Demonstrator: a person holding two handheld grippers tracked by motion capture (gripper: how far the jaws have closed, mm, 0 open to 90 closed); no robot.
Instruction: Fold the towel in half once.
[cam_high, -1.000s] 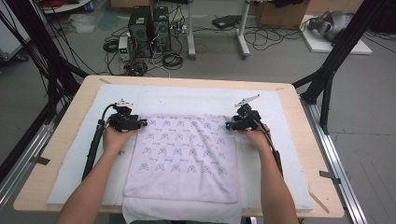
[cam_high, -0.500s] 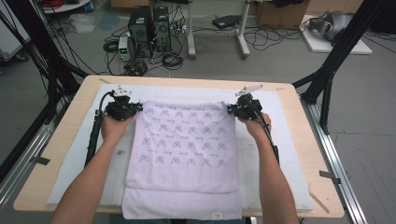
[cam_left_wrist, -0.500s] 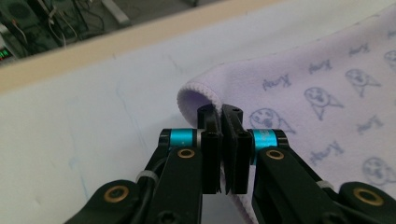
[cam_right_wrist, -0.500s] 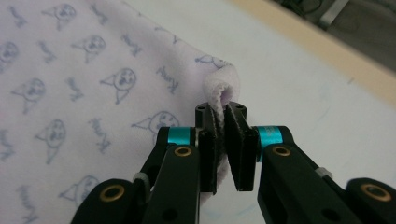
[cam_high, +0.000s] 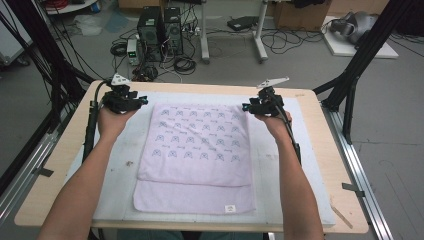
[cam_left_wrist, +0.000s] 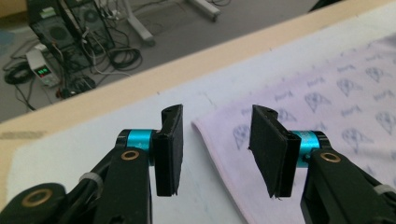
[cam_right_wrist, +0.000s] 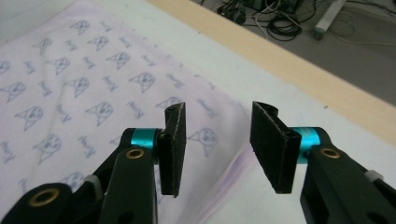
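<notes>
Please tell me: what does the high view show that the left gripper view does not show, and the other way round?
The high view alone gives both forearms, the right tongs at the towel's far right corner, and the towel's folded near edge with a small label. The left gripper view alone gives a close look at the left tongs, open with nothing between the pads above the towel's corner. Both share the pink printed towel, the white mat and the computers on the floor.

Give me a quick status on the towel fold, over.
Left gripper and right gripper open, jaws just opened, nothing between them. Pink towel flat on the white mat, folded layer short of near edge. Nothing in the way.
</notes>
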